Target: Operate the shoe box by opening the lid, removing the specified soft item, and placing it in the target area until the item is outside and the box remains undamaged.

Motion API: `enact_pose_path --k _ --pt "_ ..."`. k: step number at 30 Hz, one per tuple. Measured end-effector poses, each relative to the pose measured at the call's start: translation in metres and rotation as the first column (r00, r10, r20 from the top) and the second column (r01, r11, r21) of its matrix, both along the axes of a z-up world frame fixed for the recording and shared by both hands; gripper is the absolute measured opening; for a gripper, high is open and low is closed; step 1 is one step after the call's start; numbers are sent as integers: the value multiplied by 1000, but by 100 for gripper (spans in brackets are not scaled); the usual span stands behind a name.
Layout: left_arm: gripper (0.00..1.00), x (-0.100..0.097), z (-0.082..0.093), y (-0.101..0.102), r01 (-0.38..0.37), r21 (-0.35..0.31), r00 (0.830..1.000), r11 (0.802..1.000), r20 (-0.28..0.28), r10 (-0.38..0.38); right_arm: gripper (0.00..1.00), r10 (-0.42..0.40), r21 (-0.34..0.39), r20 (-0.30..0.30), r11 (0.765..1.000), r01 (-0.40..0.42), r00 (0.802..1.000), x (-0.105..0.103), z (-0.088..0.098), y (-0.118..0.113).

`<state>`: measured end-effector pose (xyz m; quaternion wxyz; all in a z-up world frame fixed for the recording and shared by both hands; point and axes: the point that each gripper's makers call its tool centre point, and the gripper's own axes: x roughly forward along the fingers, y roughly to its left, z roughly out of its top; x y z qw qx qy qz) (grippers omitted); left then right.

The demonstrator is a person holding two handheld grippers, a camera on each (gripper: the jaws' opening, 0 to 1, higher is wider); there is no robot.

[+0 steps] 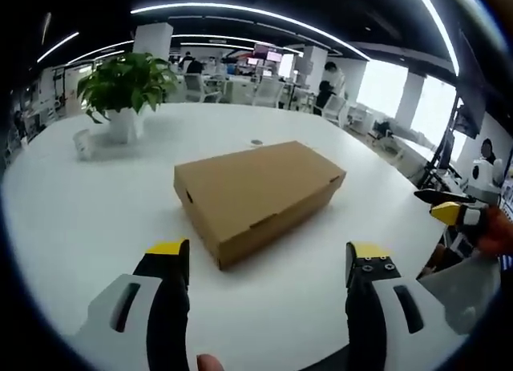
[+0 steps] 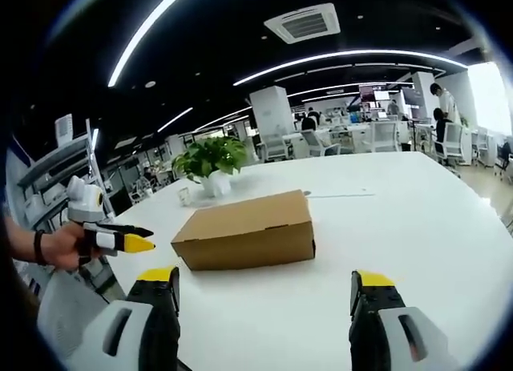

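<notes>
The shoe box [image 1: 258, 196] sits closed on the white tabletop [image 1: 72, 227], its lid still down, so the soft item is inside and out of sight. Both grippers hang short of the box and touch nothing. The left gripper [image 1: 268, 263] has its fingers spread wide and empty, the box's near corner lying between and beyond them. The right gripper [image 2: 264, 284] is likewise wide and empty, facing the box's long side.

The main risk, as I judge it, is to the cardboard. The lid appears to tuck into the front wall through small slots; if one gripper pulls up on the lid edge while the box is unpinned, the light box may lift or slide across the smooth tabletop instead of opening. Pinching the lid rim hard could crease or tear it, which the task forbids. A grip taken at a corner rather than mid-edge could twist the flap.

Beyond the box stands a potted plant [image 1: 124, 94] with a small white cup [image 1: 82, 143] near it; a box shoved that way could knock them.
</notes>
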<state>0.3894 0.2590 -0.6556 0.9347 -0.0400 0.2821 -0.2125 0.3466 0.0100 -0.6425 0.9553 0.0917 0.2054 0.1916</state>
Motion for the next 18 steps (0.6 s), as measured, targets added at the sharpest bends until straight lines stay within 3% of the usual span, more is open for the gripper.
enact_pose_path --k 8,18 --pt "81 18 -7 11 -8 40 1000 999 -11 9 87 25 -1 26 1000 -25 999 27 11 -1" --pt "81 35 -15 15 -9 62 999 998 -32 11 88 65 -12 -6 998 -65 998 50 -6 1"
